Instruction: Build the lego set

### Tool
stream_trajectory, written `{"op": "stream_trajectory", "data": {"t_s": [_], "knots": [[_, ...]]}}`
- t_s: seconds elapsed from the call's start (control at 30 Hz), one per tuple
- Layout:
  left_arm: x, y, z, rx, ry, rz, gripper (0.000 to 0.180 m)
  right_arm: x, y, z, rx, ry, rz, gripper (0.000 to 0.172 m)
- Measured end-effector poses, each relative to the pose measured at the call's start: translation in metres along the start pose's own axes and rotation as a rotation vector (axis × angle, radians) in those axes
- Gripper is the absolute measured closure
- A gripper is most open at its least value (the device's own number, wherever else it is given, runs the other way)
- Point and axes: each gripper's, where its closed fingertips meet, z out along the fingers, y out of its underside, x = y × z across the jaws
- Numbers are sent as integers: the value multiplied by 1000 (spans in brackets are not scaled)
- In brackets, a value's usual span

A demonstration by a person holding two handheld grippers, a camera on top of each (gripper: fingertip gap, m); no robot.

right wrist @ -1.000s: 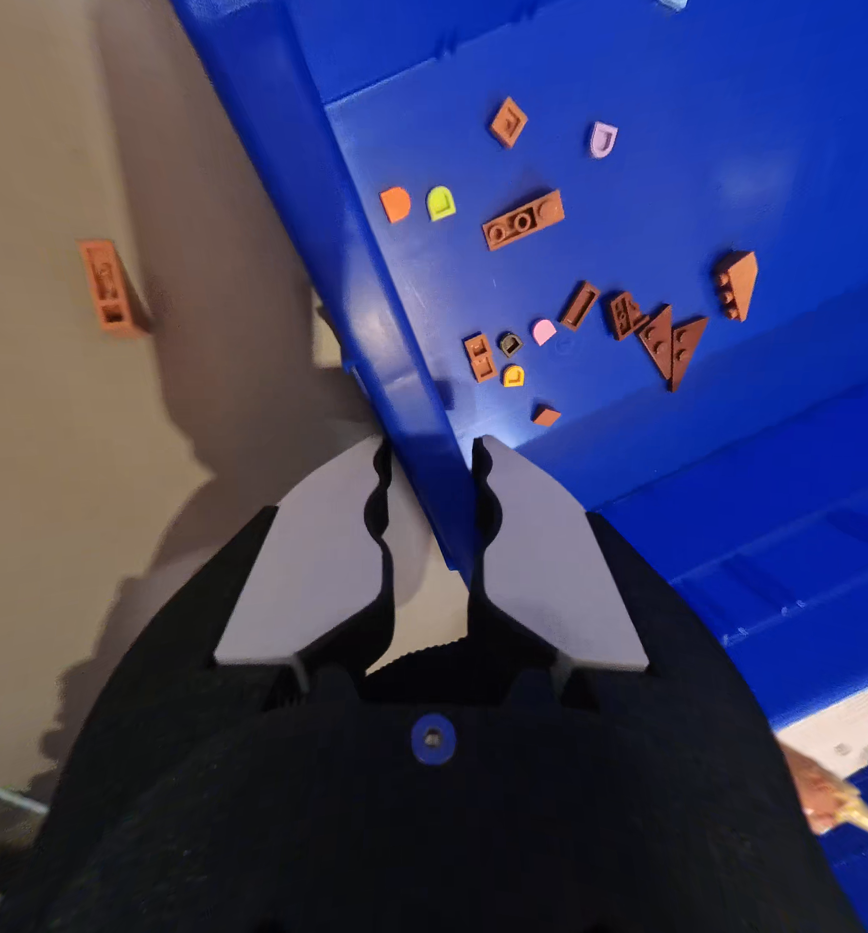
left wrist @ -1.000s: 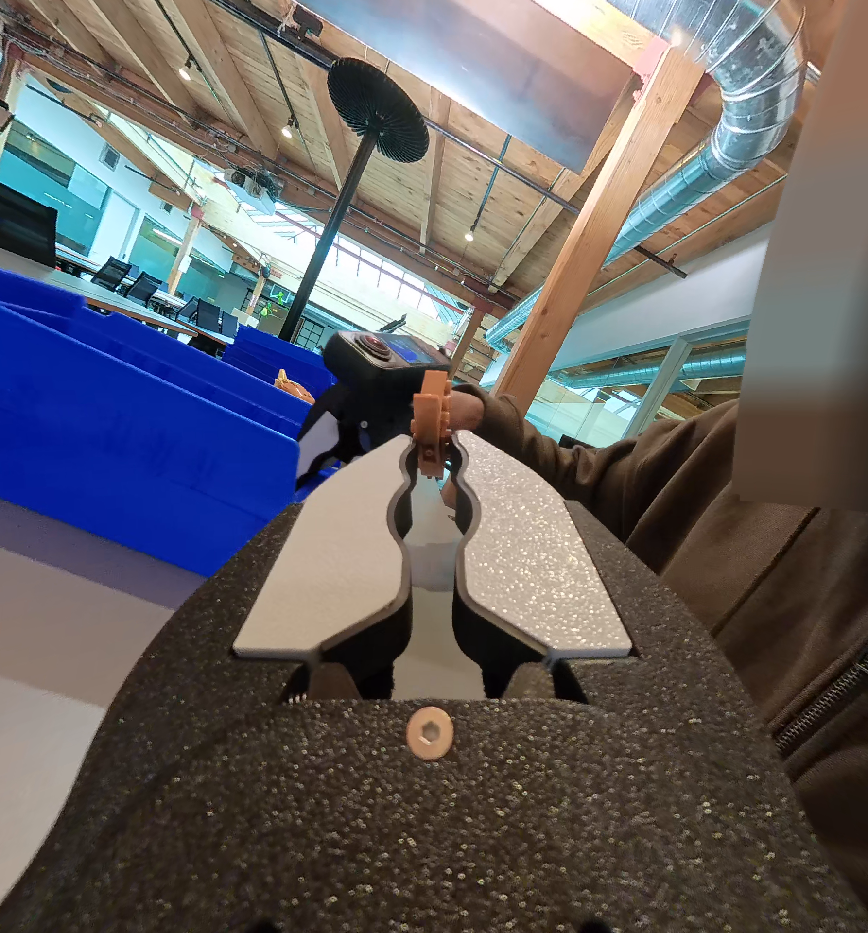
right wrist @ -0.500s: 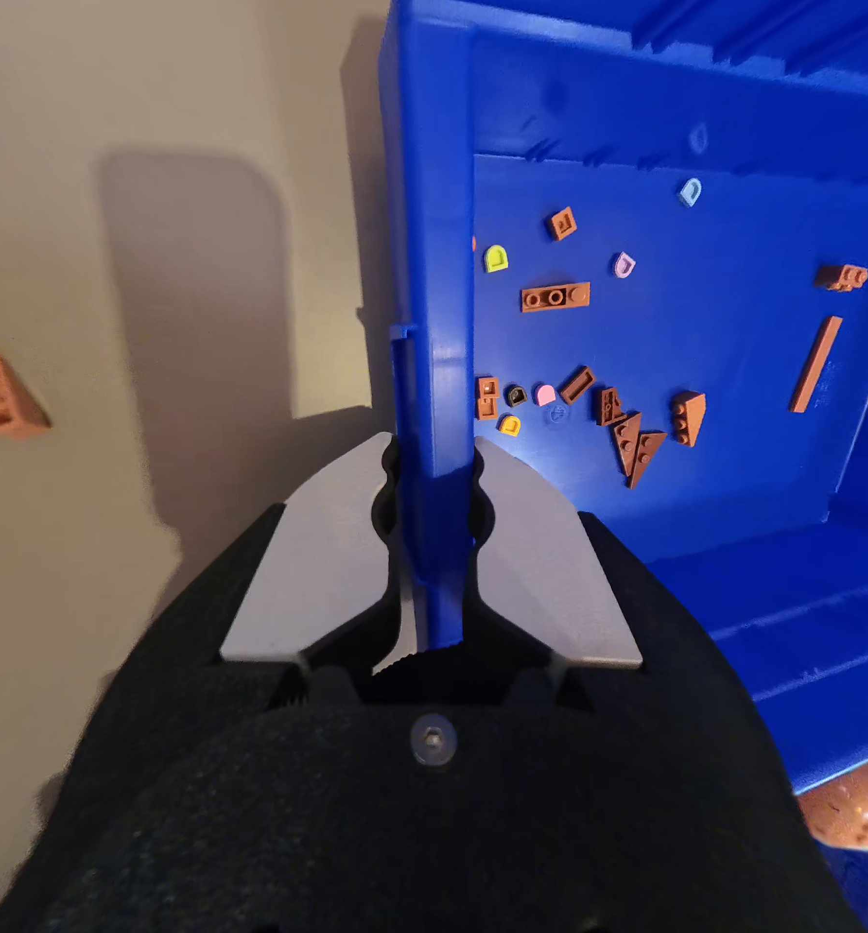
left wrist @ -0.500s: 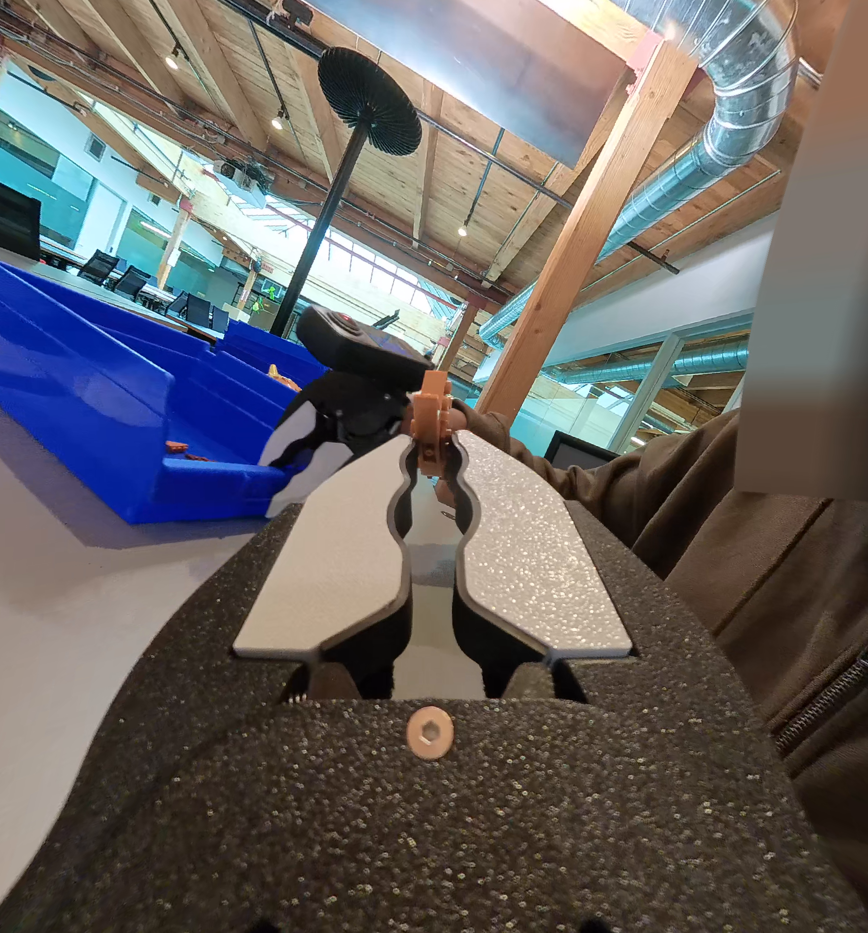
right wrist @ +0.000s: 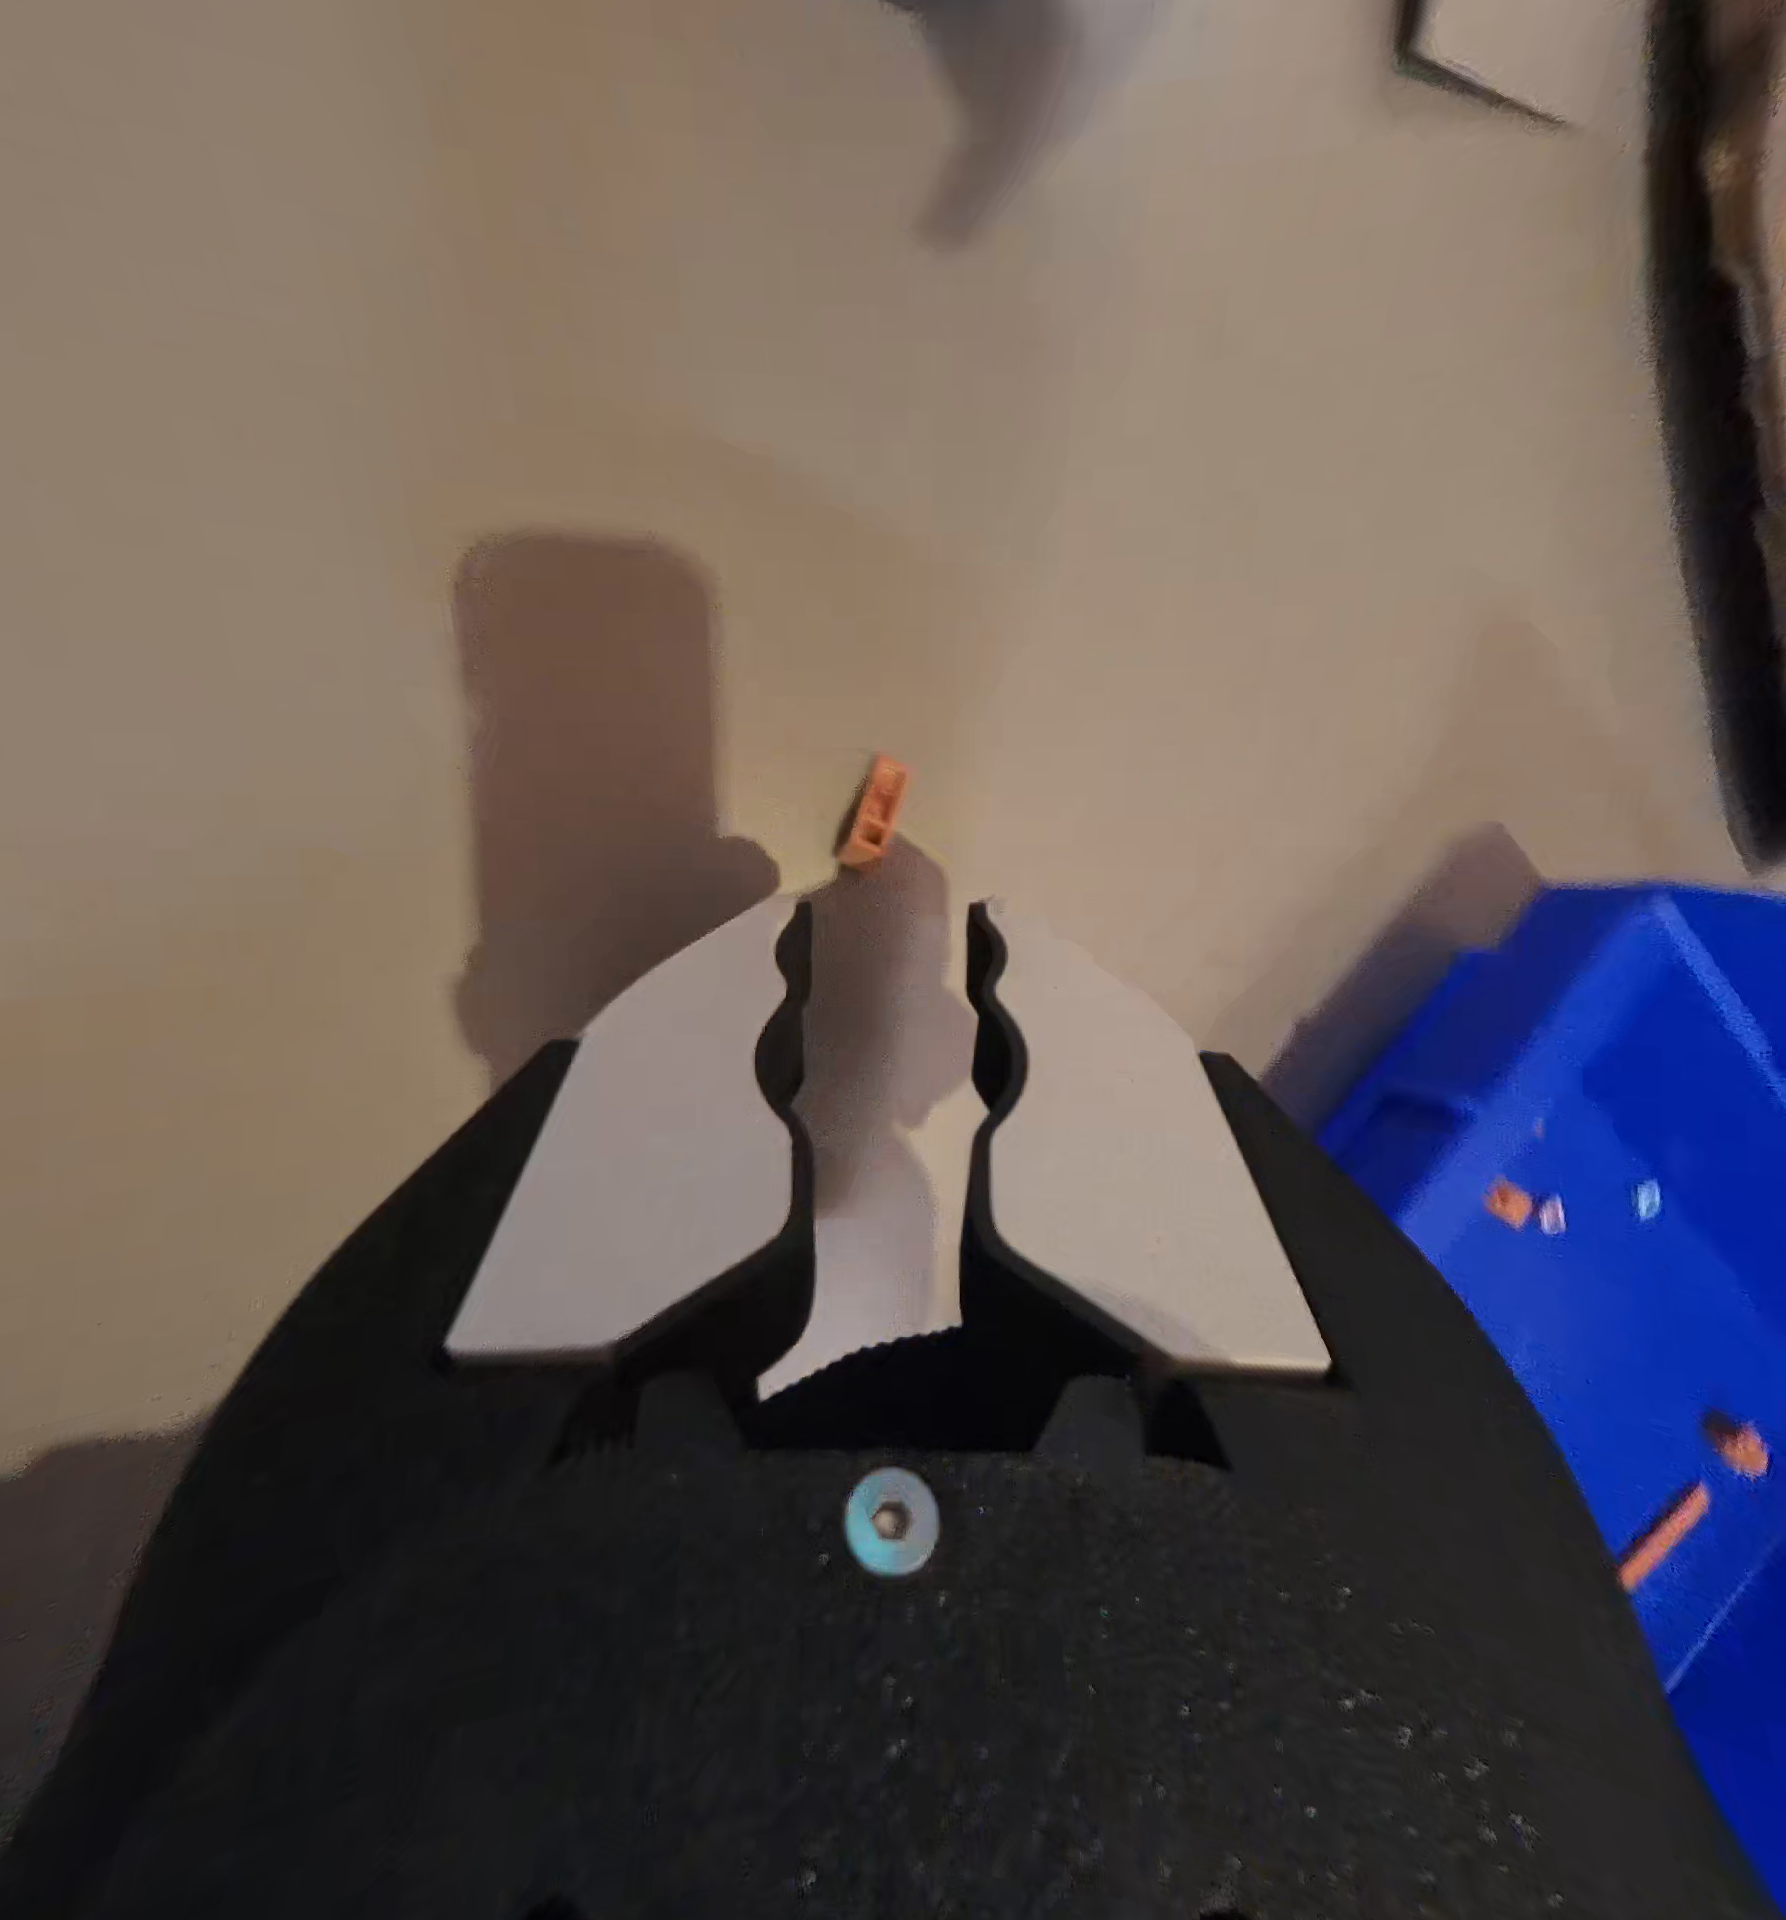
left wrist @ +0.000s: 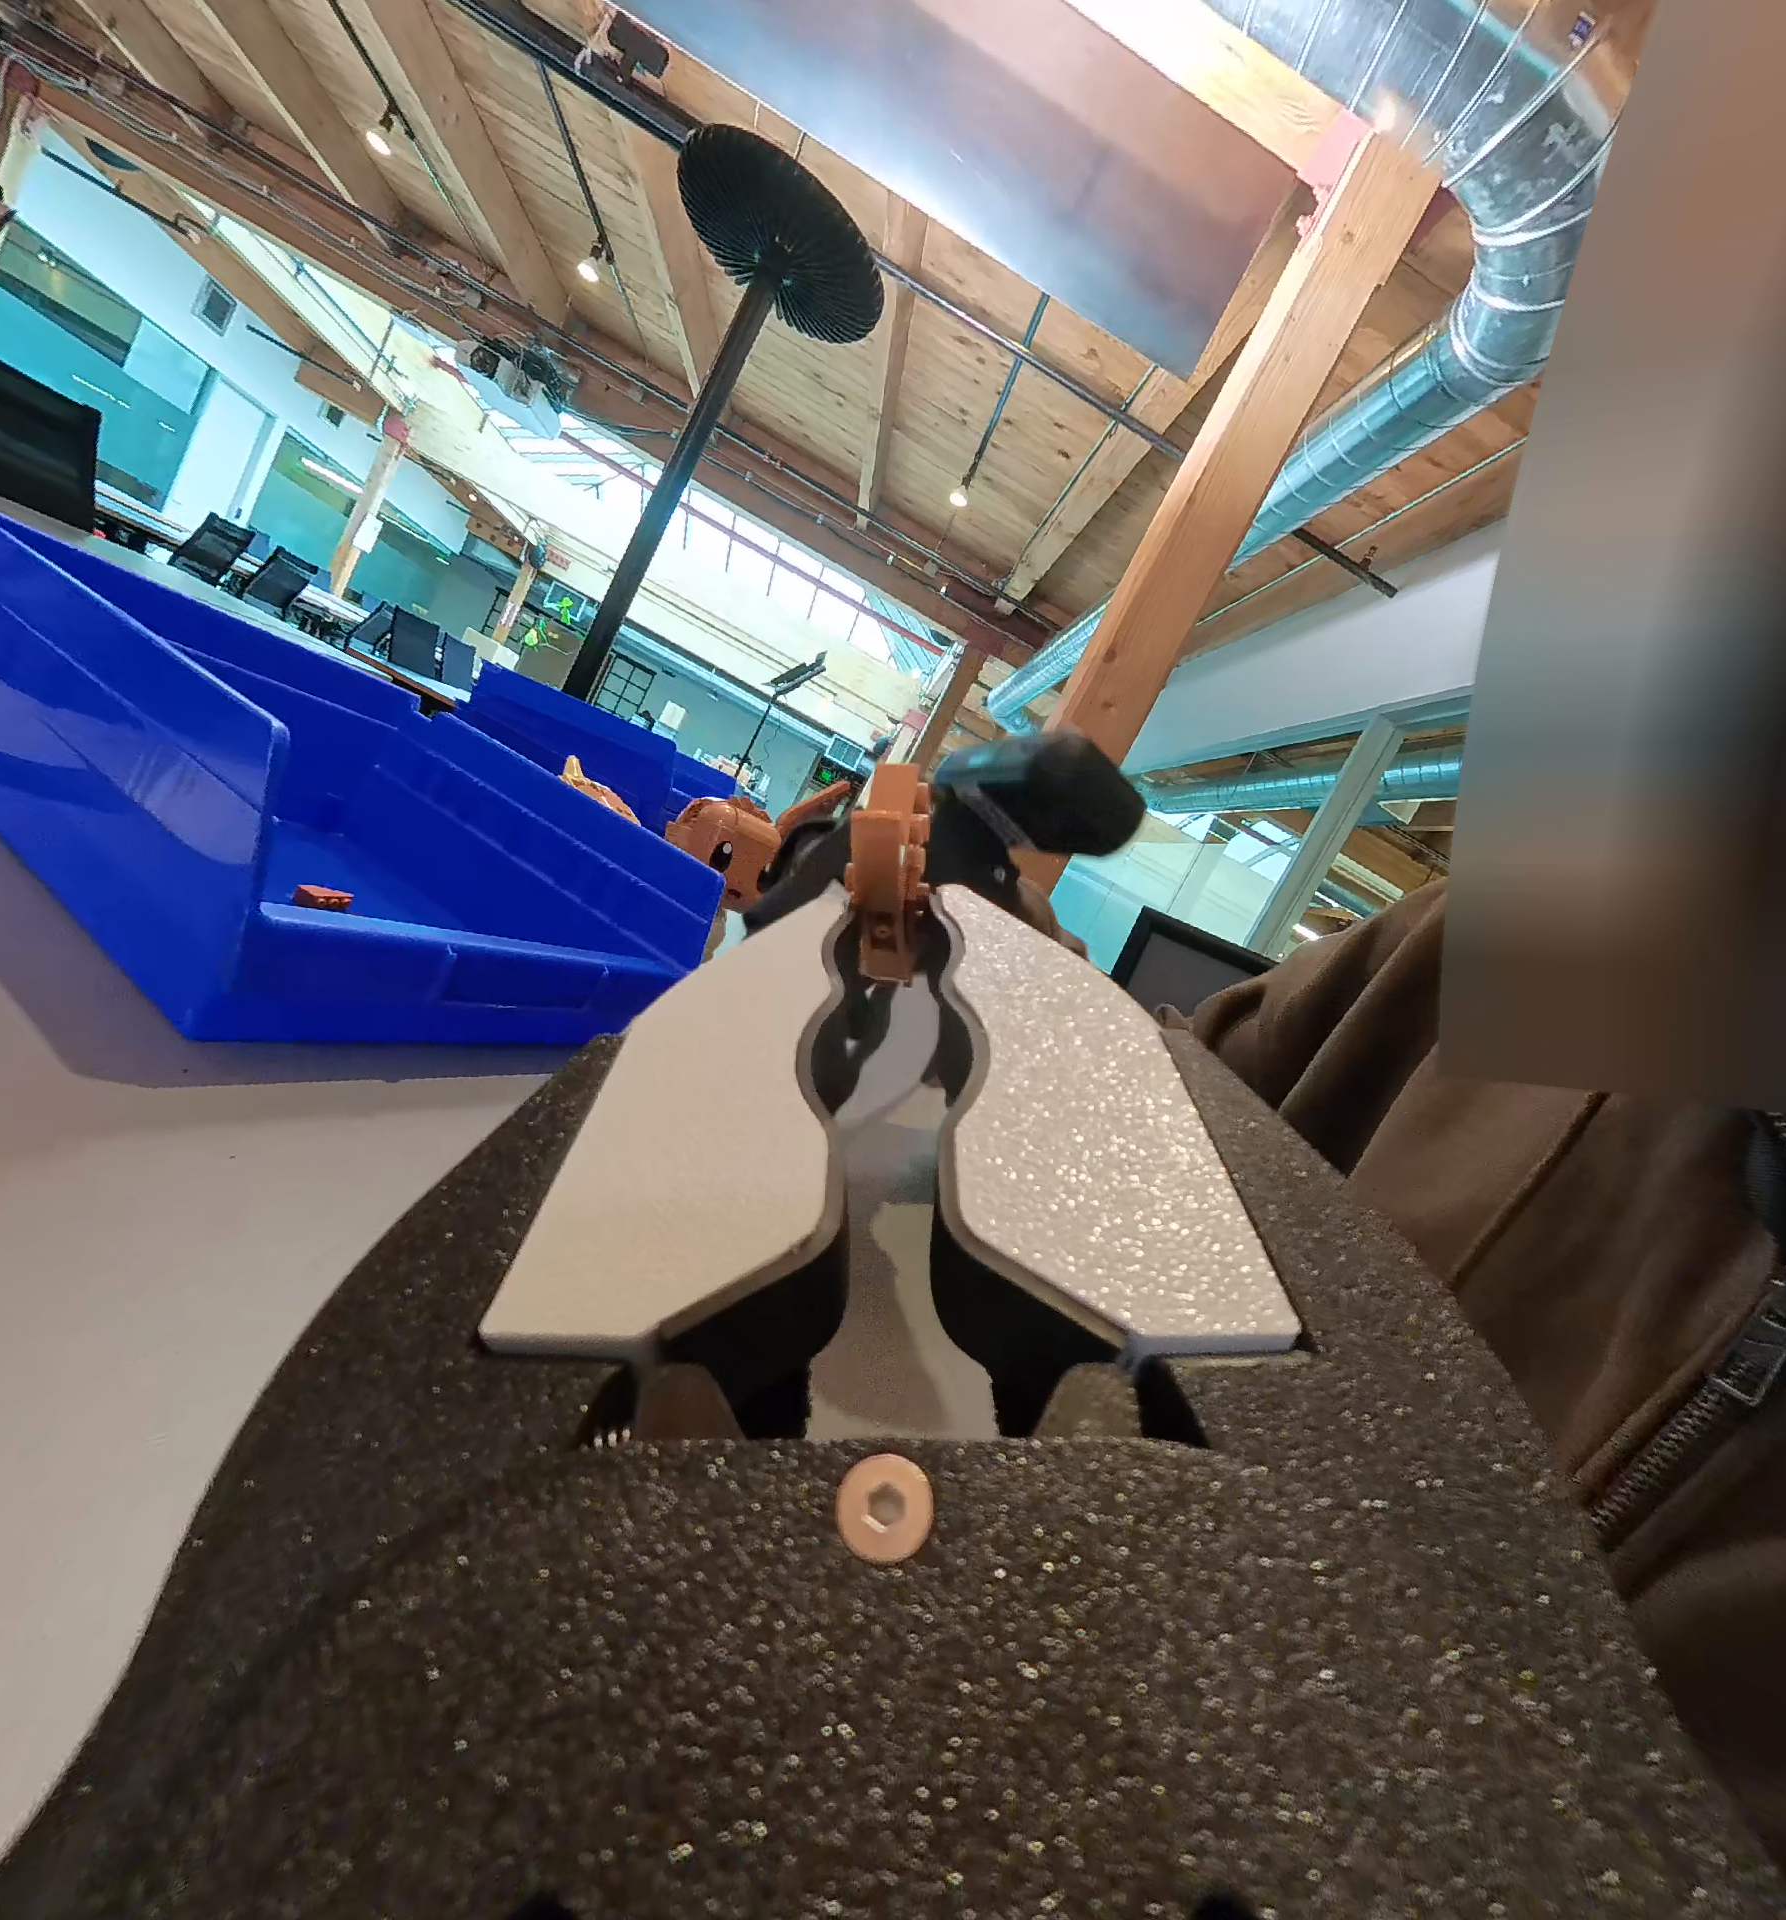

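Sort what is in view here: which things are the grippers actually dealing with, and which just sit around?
In play:
left gripper, shut on an orange brick assembly
right gripper, open, nearest a loose orange brick on the table

Lying about:
blue bin
brick figure

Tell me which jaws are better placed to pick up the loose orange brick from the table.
Probably the right gripper: its jaws are open and empty, and the orange brick lies on the table just ahead. The left gripper already clamps a brown brick assembly.
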Motion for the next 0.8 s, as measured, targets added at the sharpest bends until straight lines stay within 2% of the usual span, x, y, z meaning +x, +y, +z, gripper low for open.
{"op": "stream_trajectory", "data": {"t_s": [0.13, 0.2, 0.23, 0.33, 0.47, 0.57, 0.67, 0.8], "knots": [[0, -1, -1, 4, 3, -11, 169, -7, -4, 25, 64, -99, -1, 137], [-2, -2, -2, 11, 2, -21, 169, -10, -6, 35, 91, -156, 48, 137], [-2, -3, -2, 14, 2, -27, 169, -11, -9, 38, 126, -177, 84, 143], [-4, -3, -3, 8, -5, -21, 169, -10, -16, 42, 233, -161, 170, 164], [-3, 2, 0, -25, -11, 6, 169, -2, -19, 43, 298, -23, 173, 164], [0, 9, 4, -76, -28, 64, 169, 4, -12, 35, 264, 107, 119, 151], [1, 19, 8, -145, -59, 144, 169, 1, 2, 26, 224, 126, 169, 136], [1, 40, 14, -285, -81, 204, 169, -12, 10, 24, 232, 95, 257, 134]]}}
